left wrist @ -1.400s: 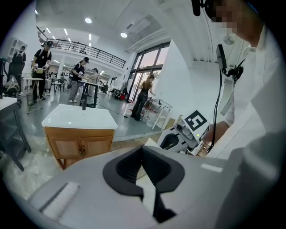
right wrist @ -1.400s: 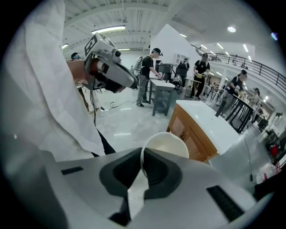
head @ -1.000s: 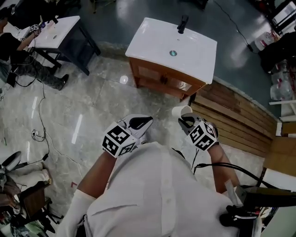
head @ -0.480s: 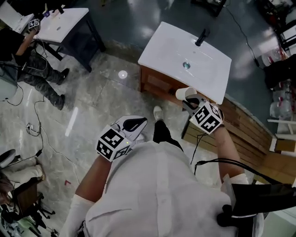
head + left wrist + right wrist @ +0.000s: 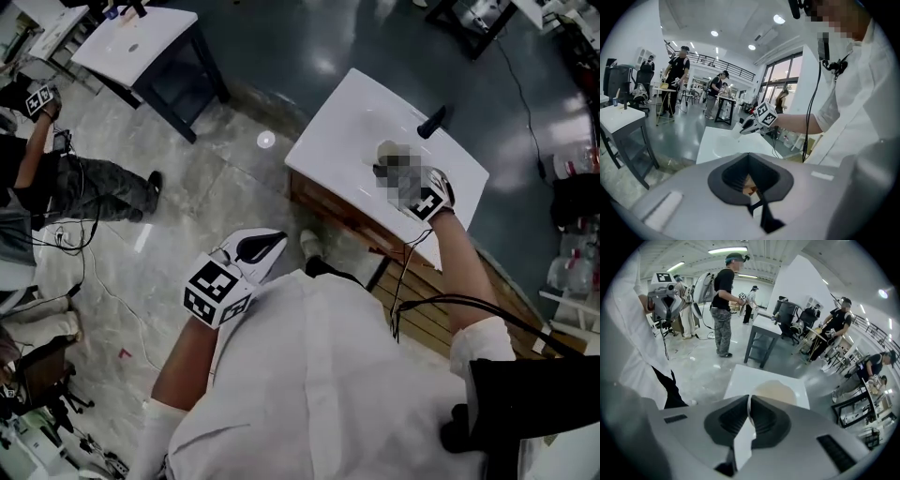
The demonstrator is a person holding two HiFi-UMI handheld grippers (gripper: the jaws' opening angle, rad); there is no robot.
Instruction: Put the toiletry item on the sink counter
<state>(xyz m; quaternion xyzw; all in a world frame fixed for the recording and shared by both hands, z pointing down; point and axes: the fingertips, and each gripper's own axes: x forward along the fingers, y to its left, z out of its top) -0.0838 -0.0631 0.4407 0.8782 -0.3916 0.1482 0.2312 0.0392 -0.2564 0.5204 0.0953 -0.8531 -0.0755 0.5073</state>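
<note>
A white cup (image 5: 387, 150) is the toiletry item. My right gripper (image 5: 392, 165) is shut on its wall and holds it over the basin of the white sink counter (image 5: 337, 127), near the black faucet (image 5: 432, 122). In the right gripper view the jaws (image 5: 749, 399) pinch the cup's thin white wall (image 5: 744, 437), and the cup's beige mouth (image 5: 777, 392) shows above the counter (image 5: 740, 380). My left gripper (image 5: 260, 246) hangs shut and empty near my body, left of the sink. The left gripper view shows the left gripper (image 5: 749, 157) and, farther off, the right gripper (image 5: 746, 125).
The sink stands on a wooden cabinet (image 5: 342, 211). Wooden planks (image 5: 441, 314) lie on the floor to its right. A second white sink table (image 5: 141, 42) and a person (image 5: 66, 178) are at the left. Cables (image 5: 84, 281) trail over the marble floor.
I have come up to the sink. My right gripper has carried the cup forward, from in front of the cabinet to above the basin. The left gripper stays by my body.
</note>
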